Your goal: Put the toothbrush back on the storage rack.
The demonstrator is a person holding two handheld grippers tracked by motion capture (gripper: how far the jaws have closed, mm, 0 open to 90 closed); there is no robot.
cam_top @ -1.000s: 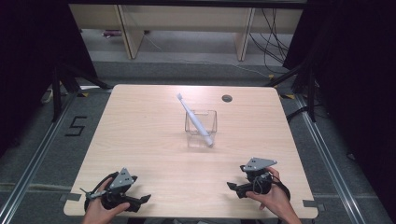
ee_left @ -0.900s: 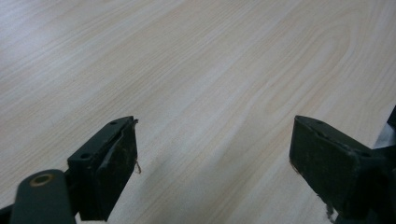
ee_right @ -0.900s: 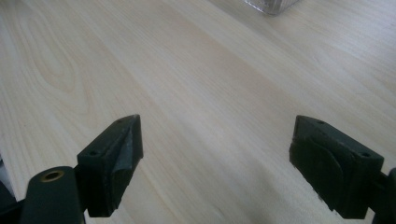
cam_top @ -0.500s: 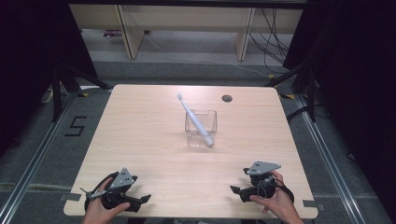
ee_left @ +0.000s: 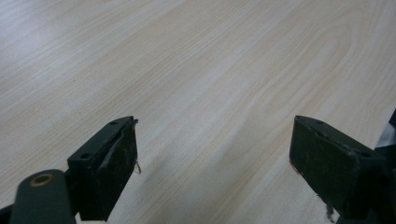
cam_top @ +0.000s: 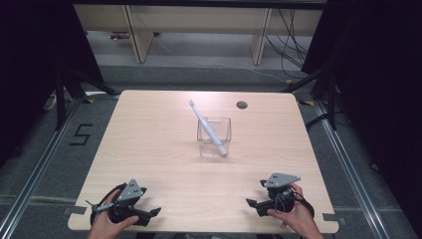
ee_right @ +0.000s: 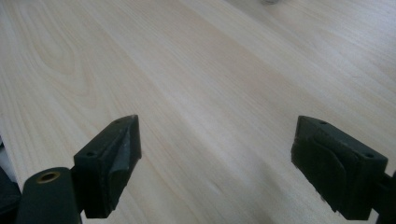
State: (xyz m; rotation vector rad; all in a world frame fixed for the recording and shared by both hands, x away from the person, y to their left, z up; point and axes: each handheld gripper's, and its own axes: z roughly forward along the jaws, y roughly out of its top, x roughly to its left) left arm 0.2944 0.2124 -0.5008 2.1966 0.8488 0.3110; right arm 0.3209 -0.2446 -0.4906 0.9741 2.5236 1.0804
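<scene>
Leaning in a clear cup (cam_top: 214, 135) at mid-table, the toothbrush (cam_top: 207, 127) looks light, stiff and smooth, likely slippery; the free upper handle seems the best place to pinch. It is pale blue-white, head up and tilted toward the far left, its lower end apparently resting at the cup's near right corner. The cup may tip easily. Well apart, at the table's (cam_top: 149, 129) near edge, the left gripper (cam_top: 149, 213) and right gripper (cam_top: 253, 204) sit with jaws wide, empty.
</scene>
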